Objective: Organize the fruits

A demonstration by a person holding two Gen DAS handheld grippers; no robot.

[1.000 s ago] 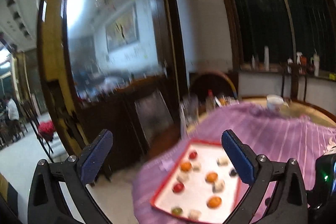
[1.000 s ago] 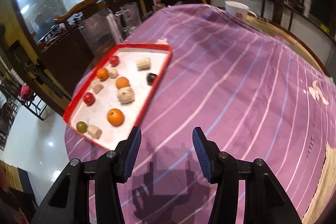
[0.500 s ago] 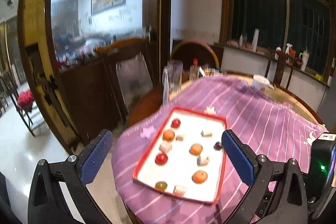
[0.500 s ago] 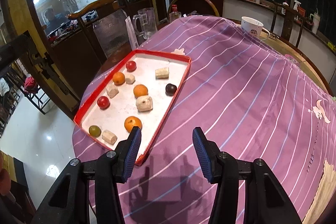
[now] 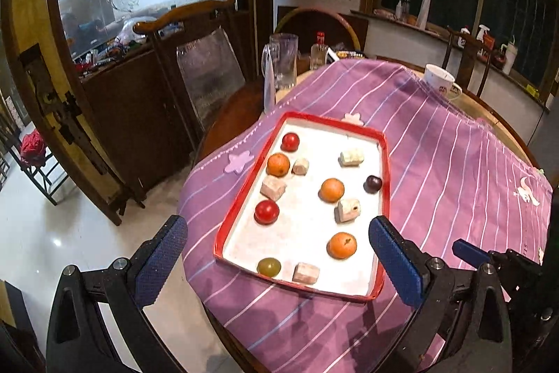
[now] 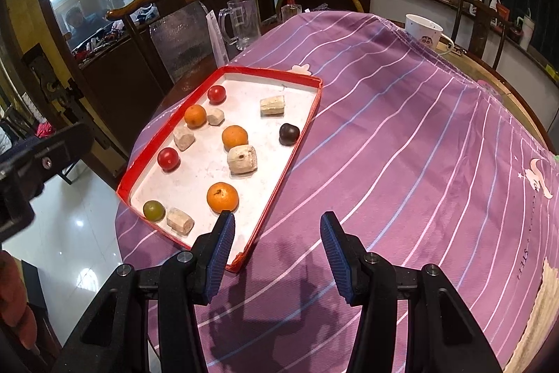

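A red-rimmed white tray lies on the purple striped cloth. It holds three oranges, the nearest one, two red fruits, a green one, a dark plum and several pale chunks. My left gripper is open and empty above the tray's near end. My right gripper is open and empty over the tray's near right corner. The right gripper also shows in the left wrist view.
A glass mug and a small bottle stand behind the tray. A white cup sits at the far right on the bare wood. A wooden chair stands at the table's left edge.
Both grippers have moved closer over the table; the left one has swung down from the room toward the tray. Both jaws stay open.
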